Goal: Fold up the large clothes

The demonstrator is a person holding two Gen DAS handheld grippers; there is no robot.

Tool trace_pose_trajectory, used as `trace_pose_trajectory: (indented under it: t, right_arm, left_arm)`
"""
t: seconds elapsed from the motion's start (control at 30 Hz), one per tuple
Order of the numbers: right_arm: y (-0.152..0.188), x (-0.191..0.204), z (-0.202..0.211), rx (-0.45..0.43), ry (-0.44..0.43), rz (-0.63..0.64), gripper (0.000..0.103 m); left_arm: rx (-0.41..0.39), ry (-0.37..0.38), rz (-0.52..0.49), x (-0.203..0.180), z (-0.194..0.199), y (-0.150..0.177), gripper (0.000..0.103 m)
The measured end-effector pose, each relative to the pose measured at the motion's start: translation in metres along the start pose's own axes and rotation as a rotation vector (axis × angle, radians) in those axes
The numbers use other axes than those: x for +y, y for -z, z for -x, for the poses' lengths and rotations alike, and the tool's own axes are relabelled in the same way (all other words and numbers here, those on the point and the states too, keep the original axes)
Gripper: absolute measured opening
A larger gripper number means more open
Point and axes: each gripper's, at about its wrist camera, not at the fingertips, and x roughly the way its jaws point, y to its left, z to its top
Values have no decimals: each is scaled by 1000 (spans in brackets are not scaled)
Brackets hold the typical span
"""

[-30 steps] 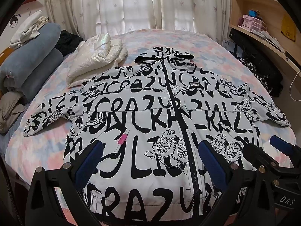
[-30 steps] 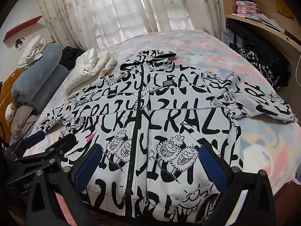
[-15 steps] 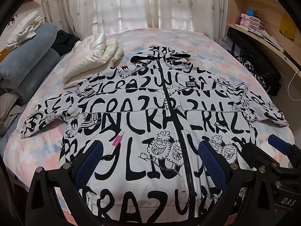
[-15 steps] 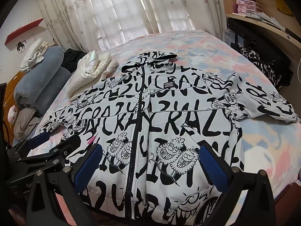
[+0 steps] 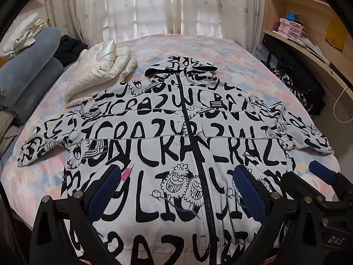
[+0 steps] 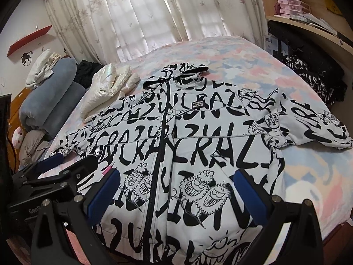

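A large white jacket (image 5: pixel 154 137) with black lettering and a black front zip lies spread flat, face up, on the bed, sleeves out to both sides; it also shows in the right wrist view (image 6: pixel 198 137). My left gripper (image 5: pixel 176 190) is open and empty, hovering above the jacket's lower front. My right gripper (image 6: pixel 178 192) is open and empty, above the lower front just right of the zip. The right gripper also shows at the right edge of the left wrist view (image 5: pixel 308 185). The left gripper shows at the left of the right wrist view (image 6: pixel 55 172).
A folded white puffer garment (image 5: pixel 101 70) lies on the bed (image 5: pixel 242 61) beyond the jacket's left shoulder. Rolled blue-grey bedding (image 5: pixel 26 70) is stacked at the far left. A wooden shelf (image 5: pixel 308 44) and dark clothes (image 5: pixel 304 84) run along the right. Curtains hang behind.
Both grippers have shifted slightly; the jacket sits a little lower and more central in both views. The jacket itself has not moved, and both grippers stay open.
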Motion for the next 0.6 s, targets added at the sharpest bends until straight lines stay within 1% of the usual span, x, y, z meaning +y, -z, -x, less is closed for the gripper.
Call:
trace_pose_trajectory:
  t: [0.13,0.23,0.3,0.37,0.47,0.57,0.6]
  right_arm:
    - [-8,-1,1,-7,-13,13,103]
    - [-18,-18,8,-25,0,17,103]
    - [-26,-31,15,-38,4,11,103]
    - [-35,-43,21,-56,14,-5,103]
    - [-52,-60,33,-93,44,-22,103]
    - [-72,-78,52,-159,89,-23,103]
    - [-78,-84,59,-181,105,-21,103]
  left_arm:
    - [-15,9,-10,-7,-3,-11,101]
    - [-23,56,-5,-11,-3,-21,101]
    - [-47,90,0,-16,0,-31,101]
    - [-73,94,-6,-22,2,-40,101]
    - [-102,111,-44,-37,6,-58,101]
    - [-104,181,-82,-52,8,-78,101]
    - [-99,194,-87,-58,8,-87,101]
